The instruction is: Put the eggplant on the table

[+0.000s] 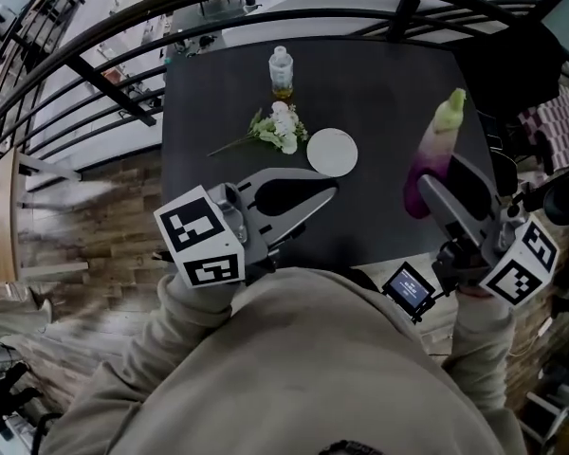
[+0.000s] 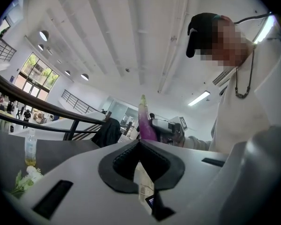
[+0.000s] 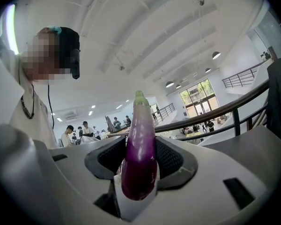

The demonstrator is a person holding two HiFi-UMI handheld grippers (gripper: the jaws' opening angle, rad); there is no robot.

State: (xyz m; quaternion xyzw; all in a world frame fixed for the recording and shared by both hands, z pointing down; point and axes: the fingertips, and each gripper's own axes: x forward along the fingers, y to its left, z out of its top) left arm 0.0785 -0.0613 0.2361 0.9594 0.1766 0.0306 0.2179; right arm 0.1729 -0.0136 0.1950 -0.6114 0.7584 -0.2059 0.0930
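A purple eggplant [image 1: 434, 150] with a pale green stem end stands upright between the jaws of my right gripper [image 1: 443, 186], which is shut on its lower half. It hangs above the right side of the dark table [image 1: 389, 93]. In the right gripper view the eggplant [image 3: 140, 158] fills the gap between the black pads [image 3: 171, 158]. My left gripper [image 1: 330, 193] is held over the table's near edge, jaws shut with nothing in them. In the left gripper view its tips [image 2: 139, 143] meet, and the eggplant [image 2: 145, 121] shows beyond them.
On the table stand a small bottle [image 1: 282, 72] at the back, a sprig of white flowers [image 1: 277, 129] and a white plate [image 1: 332, 152] in the middle. A dark curved railing [image 1: 95, 74] runs behind and to the left. A dark garment [image 1: 512, 74] hangs at the right.
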